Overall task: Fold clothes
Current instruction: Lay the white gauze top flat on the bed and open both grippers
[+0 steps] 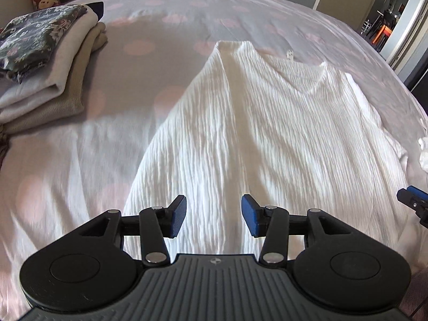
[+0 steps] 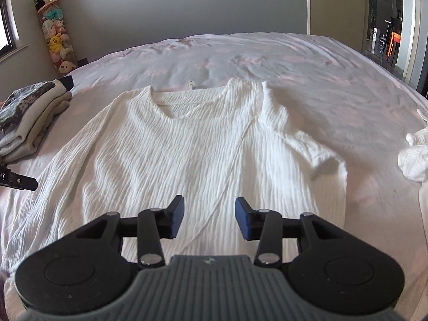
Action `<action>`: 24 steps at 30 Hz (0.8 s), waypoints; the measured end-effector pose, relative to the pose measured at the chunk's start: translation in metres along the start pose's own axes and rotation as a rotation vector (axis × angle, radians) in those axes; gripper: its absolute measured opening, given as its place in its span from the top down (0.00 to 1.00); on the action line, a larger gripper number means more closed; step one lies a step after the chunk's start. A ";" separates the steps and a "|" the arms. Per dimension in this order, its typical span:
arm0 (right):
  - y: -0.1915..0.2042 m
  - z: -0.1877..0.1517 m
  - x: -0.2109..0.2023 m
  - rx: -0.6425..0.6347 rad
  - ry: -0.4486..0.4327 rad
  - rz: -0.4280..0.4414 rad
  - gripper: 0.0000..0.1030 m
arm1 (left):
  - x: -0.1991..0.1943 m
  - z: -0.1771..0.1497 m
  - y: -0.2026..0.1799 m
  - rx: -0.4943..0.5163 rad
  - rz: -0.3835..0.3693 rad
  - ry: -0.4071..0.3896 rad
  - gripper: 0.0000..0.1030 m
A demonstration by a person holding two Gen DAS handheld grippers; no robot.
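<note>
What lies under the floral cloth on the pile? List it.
Under the floral cloth lie a folded pale grey garment and a beige one below it, stacked on the bed. Only their edges show; whether more sits between them is hidden.

Soft daylight, dappled shadows, slight blur, fisheye-curved edges.

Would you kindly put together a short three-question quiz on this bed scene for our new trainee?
1. True or false: the white top lies spread on the bed.
2. Which side of the top holds the pile of folded clothes: left or right?
3. Are the left gripper and right gripper holding fabric?

Key: 1 true. 2 left. 3 no, both sets of fingers are open with nothing between them.
</note>
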State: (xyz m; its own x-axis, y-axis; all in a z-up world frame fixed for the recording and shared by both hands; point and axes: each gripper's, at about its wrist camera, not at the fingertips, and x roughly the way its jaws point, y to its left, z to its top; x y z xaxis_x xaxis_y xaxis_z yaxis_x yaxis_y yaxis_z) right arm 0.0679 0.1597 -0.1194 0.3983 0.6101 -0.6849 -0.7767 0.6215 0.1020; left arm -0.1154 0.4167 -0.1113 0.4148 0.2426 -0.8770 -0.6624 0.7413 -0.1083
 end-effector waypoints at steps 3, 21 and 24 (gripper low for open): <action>0.011 -0.020 -0.014 -0.003 0.006 0.005 0.50 | -0.007 -0.023 -0.010 0.015 0.009 0.018 0.54; 0.027 -0.060 -0.044 -0.016 -0.052 0.048 0.43 | 0.018 -0.072 -0.032 0.046 0.147 0.124 0.69; 0.029 -0.060 -0.042 -0.022 -0.047 0.036 0.43 | 0.020 -0.073 -0.029 0.034 0.138 0.133 0.83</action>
State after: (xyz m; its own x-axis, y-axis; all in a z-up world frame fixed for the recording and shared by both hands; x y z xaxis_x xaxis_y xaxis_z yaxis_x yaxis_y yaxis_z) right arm -0.0012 0.1225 -0.1306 0.3923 0.6543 -0.6466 -0.8009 0.5887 0.1097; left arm -0.1336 0.3547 -0.1604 0.2339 0.2604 -0.9367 -0.6852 0.7277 0.0312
